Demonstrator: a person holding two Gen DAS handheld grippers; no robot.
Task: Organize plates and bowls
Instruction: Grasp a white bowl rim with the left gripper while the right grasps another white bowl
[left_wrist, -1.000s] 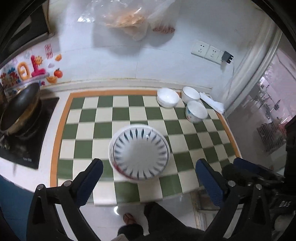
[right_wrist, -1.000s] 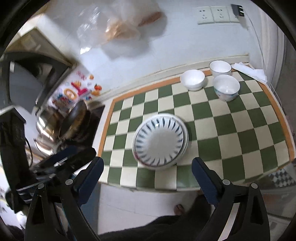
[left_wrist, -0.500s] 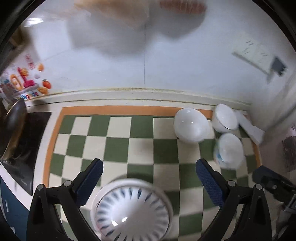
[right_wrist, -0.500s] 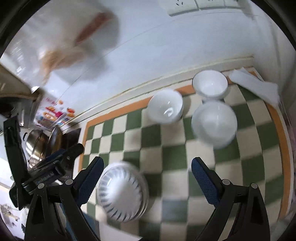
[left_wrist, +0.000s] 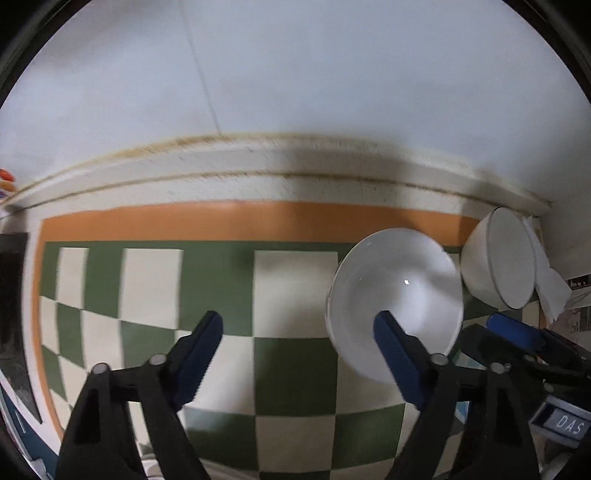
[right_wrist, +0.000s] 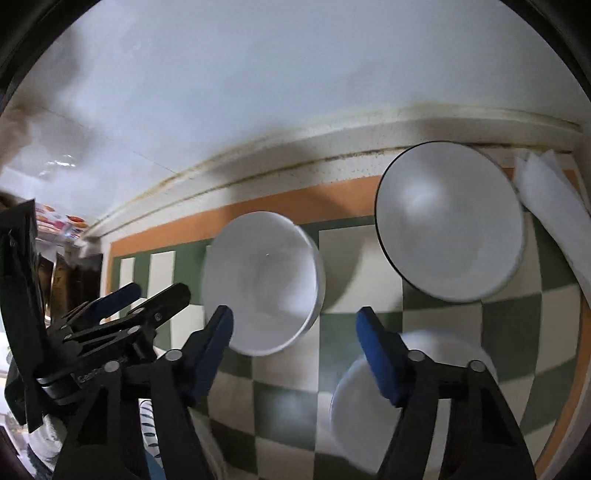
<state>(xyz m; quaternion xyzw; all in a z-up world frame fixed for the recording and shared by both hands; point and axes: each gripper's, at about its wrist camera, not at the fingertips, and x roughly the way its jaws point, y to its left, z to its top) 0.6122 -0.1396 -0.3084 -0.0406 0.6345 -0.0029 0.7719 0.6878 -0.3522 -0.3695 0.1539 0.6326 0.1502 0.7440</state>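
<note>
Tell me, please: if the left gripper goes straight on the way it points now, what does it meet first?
Probably the checked mat between the fingers of the left gripper; the white bowl sits behind its right finger. Depth is unclear.

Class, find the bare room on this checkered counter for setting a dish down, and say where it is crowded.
Free: the green-and-cream checkered counter mat left of the plain white bowl, up to the orange border. Crowded: the right corner, where that bowl, a dark-rimmed white bowl and a third white bowl cluster.
</note>
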